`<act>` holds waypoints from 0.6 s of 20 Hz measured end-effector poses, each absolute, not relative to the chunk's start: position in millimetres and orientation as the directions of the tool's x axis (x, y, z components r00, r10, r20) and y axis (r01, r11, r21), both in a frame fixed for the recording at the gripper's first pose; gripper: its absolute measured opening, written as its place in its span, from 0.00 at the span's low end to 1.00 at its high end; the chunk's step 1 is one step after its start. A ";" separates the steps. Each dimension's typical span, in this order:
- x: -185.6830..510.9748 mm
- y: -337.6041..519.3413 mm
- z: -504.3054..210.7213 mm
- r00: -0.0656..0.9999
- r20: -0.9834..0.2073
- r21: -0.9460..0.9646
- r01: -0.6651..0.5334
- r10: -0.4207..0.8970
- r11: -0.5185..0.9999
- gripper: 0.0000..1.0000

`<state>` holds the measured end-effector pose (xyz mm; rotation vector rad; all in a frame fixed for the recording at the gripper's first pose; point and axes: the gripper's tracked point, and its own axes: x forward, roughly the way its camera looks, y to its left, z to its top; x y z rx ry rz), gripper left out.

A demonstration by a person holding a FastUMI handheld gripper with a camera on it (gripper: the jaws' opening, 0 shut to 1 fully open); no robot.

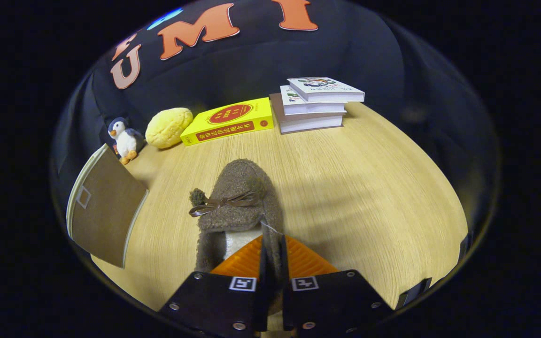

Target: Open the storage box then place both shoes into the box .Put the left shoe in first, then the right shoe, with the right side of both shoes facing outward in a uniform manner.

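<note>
While the storage box (104, 211) sits off to the left of the fingers with its brown lid panel tipped up toward the camera, the fuzzy brown shoe (240, 202) hangs right in the middle, held up over the wooden table (369, 188). The box is near the shoe but not touching it. I cannot tell from here if the box is already open or which way its mouth faces.

The gripper (270, 253) is pinched shut on the shoe's heel wall, with one finger inside the shoe and one outside. The shoe's long line runs straight ahead from the fingers, heel close in and toe pointing away toward the books. A little bow (223, 204) sits on top of it.

So the thing that counts is this: the box lies to the left of the gripper, and the shoe points forward, not at the box. I think the shoe must swing left and turn before it can go in with its right side facing out. I cannot tell if this is the left or the right shoe.

Past the toe, along the back of the table, stand a toy penguin (124, 137), a yellow bun (169, 126), a yellow book (230, 120) and, further right, a stack of books (317, 105).
</note>
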<state>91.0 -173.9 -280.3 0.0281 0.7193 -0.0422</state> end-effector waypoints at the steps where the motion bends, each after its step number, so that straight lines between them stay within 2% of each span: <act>1: 91.7 -175.1 -278.0 0.754 -0.656 0.004 0.049 -0.035 0.999 0.05; 12: 84.8 -140.2 -198.7 0.817 -0.573 0.050 0.111 -0.063 0.993 0.02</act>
